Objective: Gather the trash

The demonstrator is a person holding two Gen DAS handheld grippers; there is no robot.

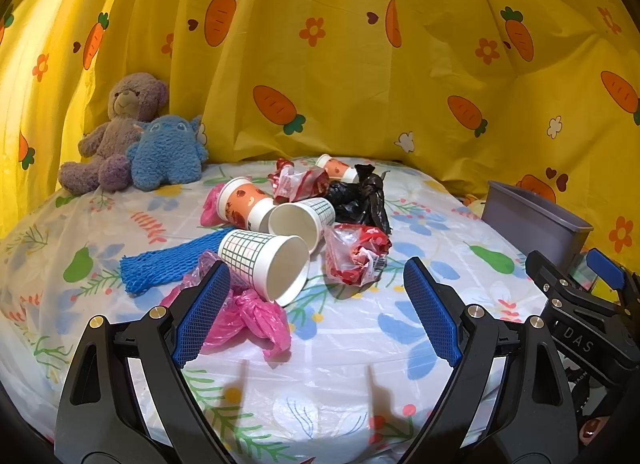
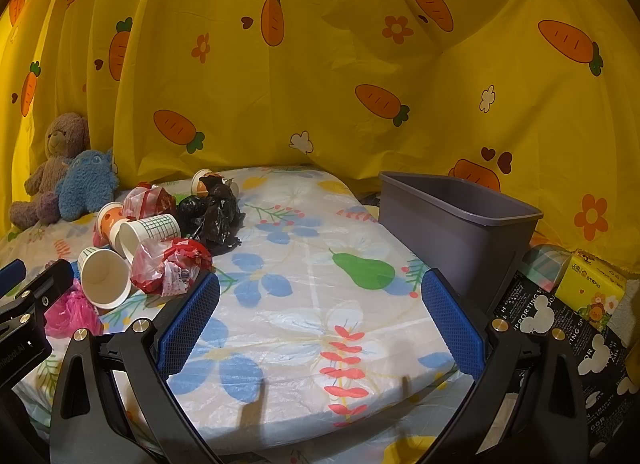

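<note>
While both tools hover short of the work, no item of trash has yet been taken up. The left gripper (image 1: 316, 312) stands with jaws spread wide and nothing between them, pointed at the litter heap on the table (image 1: 360, 344). The right gripper (image 2: 320, 328) is likewise spread and empty, over bare cloth near the front edge.

The heap lies centre-left: a checked paper cup (image 1: 266, 266) on its side nearest the left gripper, resting against a pink plastic bag (image 1: 248, 318); a second checked cup (image 1: 304, 218) and an orange cup (image 1: 240, 204) behind; a red wrapper (image 1: 356, 258) just right of them; a black bag (image 1: 362, 196) farther back. The grey bin (image 2: 456, 220) stands at the far right edge, well apart from the heap.

Risks, as judged: the near cup may roll or crush if pinched across its open rim. The thin bags may slip the pads. The long carry to the bin invites drops off the right edge.
</note>
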